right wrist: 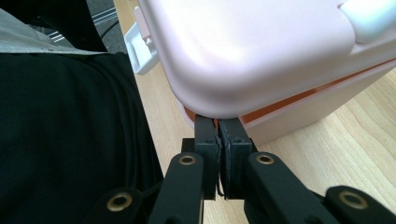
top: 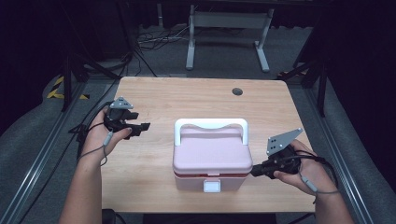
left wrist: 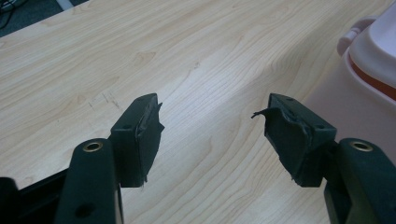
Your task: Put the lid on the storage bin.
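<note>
A pink lidded box [top: 212, 156] with a white handle [top: 210, 124] lying flat on its lid and a white latch [top: 211, 186] on its near side stands mid-table. My right gripper [top: 254, 171] is shut, with nothing between its jaws. Its tips [right wrist: 218, 127] sit at the box's near right corner, in the orange seam under the lid [right wrist: 257, 51]. My left gripper [top: 144, 127] hovers left of the box, apart from it. In its own view the left gripper [left wrist: 212, 119] stands open over bare wood, and the box's edge [left wrist: 373, 51] shows at the right.
The wooden table [top: 187, 98] has a round cable hole [top: 237, 91] at the back right. Cables trail off its left edge [top: 81, 130]. A white desk frame [top: 191, 42] stands on the floor beyond. The person's dark clothing [right wrist: 70, 140] is close to the right gripper.
</note>
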Demonstrator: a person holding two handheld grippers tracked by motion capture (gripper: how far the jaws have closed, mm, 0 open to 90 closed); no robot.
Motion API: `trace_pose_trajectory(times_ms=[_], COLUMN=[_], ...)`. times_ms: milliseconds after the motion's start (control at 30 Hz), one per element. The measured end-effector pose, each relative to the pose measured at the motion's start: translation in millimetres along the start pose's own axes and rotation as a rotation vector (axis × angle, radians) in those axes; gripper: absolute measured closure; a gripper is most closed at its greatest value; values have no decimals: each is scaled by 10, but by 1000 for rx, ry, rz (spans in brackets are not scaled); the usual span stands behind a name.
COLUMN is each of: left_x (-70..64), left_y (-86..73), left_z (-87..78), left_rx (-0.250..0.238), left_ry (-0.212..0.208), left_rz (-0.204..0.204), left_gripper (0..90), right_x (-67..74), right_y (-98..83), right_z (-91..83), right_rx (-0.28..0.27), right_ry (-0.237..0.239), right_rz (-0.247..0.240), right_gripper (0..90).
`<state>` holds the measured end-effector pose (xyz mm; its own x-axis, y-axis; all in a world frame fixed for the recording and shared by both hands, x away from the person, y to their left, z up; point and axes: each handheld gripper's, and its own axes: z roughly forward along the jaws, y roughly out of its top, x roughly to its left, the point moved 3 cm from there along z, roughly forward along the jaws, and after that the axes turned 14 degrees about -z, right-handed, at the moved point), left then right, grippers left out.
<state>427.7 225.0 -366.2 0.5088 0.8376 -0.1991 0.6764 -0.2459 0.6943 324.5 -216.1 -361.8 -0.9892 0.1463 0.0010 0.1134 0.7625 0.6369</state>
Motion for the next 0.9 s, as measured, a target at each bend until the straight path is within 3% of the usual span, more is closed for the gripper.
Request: trace_pose_trajectory(times_ms=[900], left_x=[-15], left_y=[-10], left_z=[26], left_rx=[13], left_ry=[-8], left_rz=[1], left_gripper=[361], right_x=[18], right_y=[-32], right_z=[33], right_rx=[56], right_ry=[30], right_rz=[-33], right_gripper=[900])
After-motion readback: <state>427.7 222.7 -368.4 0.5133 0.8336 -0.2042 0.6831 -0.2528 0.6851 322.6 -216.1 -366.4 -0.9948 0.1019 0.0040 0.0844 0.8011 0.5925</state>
